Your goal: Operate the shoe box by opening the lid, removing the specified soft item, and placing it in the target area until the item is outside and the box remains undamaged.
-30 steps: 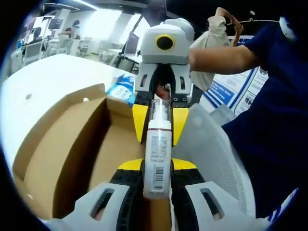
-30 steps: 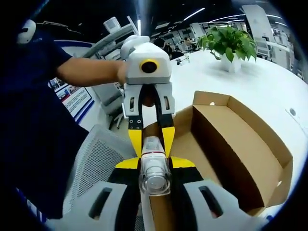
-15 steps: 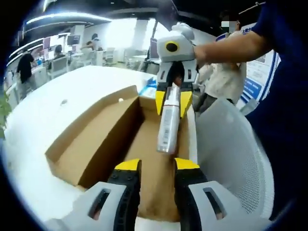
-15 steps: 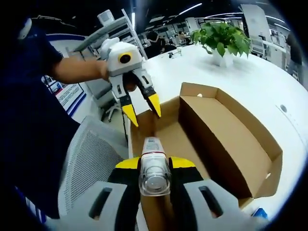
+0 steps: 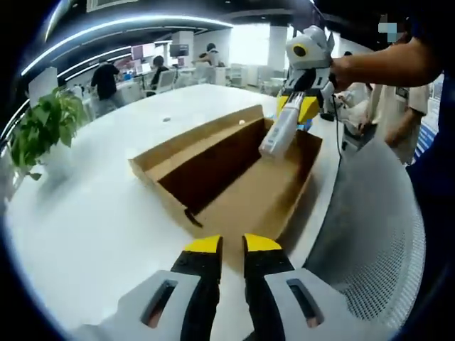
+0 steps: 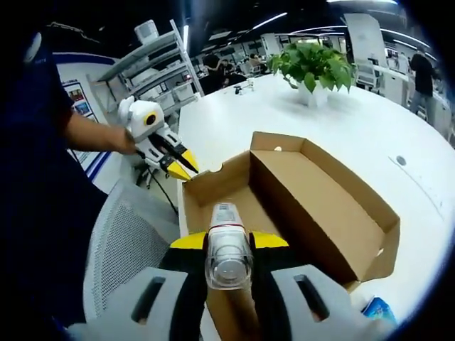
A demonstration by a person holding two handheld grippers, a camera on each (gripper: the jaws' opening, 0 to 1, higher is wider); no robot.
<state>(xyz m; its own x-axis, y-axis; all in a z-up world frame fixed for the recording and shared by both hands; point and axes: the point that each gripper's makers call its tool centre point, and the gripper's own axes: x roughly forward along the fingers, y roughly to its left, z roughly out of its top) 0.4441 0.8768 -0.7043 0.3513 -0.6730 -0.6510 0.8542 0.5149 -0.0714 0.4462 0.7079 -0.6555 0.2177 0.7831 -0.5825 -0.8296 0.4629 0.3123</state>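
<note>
1. So the two grippers are sitting well apart now. A second ago both were pinching the bottle, half a second ago the left one was letting go with its jaws spread, and now it's backed right off.
2. Left gripper view: the left gripper [image 5: 226,245] is poking up at 6 o'clock with its yellow tips nearly touching and nothing between them. A potted plant [image 5: 44,133] is sitting at 9 o'clock on the white table [image 5: 92,220].
3. The open shoe box [image 5: 234,167] is lying mid-frame, lid flap standing up along one side.
4. At 1 o'clock the right gripper [image 5: 297,108] is gripping the bottle [image 5: 277,135] by one end, dangling it over the far end of the box.
5. Right gripper view: the left gripper [image 6: 179,167] is hanging at 10 o'clock beside the box corner, and the bottle [image 6: 229,245] is clamped at 6 o'clock over the box [image 6: 313,206]. A grey mesh chair [image 6: 124,241] is sitting at 8 o'clock.
</note>
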